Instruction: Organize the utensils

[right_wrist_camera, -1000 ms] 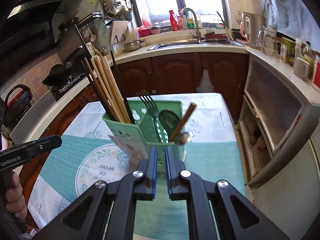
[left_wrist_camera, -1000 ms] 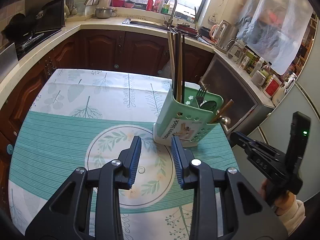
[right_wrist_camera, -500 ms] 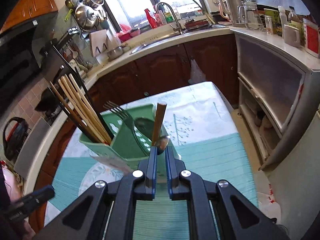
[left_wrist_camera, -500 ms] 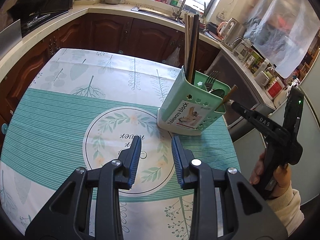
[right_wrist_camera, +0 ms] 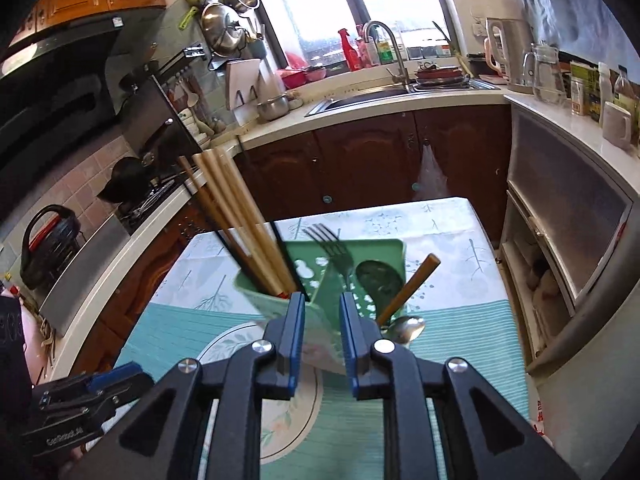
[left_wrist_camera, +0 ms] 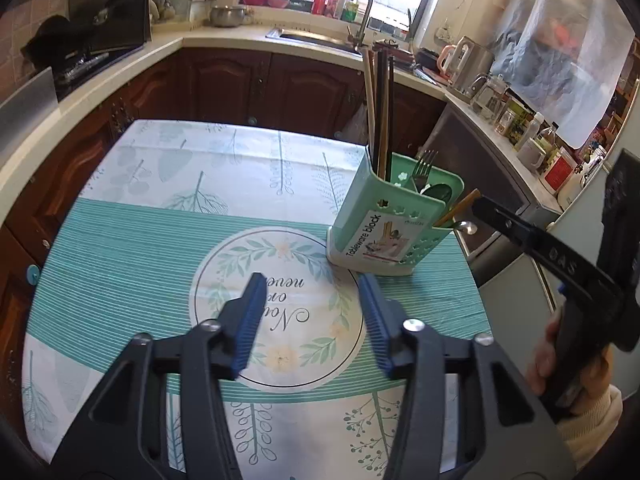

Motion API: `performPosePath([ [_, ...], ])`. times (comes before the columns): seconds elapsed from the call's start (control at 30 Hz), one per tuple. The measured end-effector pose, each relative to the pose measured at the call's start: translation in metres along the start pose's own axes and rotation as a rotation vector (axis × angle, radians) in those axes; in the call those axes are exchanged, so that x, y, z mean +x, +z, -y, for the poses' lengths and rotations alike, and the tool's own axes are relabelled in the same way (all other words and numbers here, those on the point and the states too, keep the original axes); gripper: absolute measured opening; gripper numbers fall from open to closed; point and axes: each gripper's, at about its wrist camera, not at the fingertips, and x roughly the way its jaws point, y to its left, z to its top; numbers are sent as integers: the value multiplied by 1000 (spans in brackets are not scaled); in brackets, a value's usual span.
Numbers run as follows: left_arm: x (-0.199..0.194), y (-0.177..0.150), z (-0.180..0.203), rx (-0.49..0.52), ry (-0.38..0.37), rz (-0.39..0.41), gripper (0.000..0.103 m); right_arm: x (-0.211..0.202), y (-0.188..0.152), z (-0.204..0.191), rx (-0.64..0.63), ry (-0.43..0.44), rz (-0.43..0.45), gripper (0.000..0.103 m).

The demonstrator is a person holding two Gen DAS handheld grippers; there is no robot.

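With both my left gripper (left_wrist_camera: 312, 316) and right gripper (right_wrist_camera: 322, 332) opening their jaws on nothing, I fear the right may bump the green caddy (left_wrist_camera: 394, 220) at the worktop's (left_wrist_camera: 120, 248) edge and tip it.

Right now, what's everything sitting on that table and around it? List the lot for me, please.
Utensil holder: one, mint green, on the table's far right part.
Chopsticks: a bundle, tan and dark, upright in the holder's left compartment.
Fork: one, metal, in the holder's right side.
Ladle: one, dark, beside the fork.
Spoon: one, wooden handle, metal bowl over the holder's rim.
Tablecloth: one, teal and white, leaf print.
Faucet: one, metal, by the window.
Kettle: one, steel, right counter.
Left gripper: black, blue pads, jaws opening, nothing between.
Right gripper: same build, jaws opening, nothing between.
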Motion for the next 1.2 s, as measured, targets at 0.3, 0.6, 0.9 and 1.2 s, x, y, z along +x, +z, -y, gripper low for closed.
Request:
performPosePath([
  [0.3, -55, -4, 9, 52, 47, 95, 79, -58, -26, -48, -17, -29, 62, 37],
  [0.6, -110, -14, 5, 54, 156, 137, 84, -113, -45, -90, -51, -101, 151, 72],
  [0.9, -152, -27, 0, 55, 238, 163, 88, -134, -47, -116, -40, -67, 134, 74],
  [1.2, -176, -34, -7, 47, 249, 175, 88, -146, -59, -134, -39, -83, 139, 75],
])
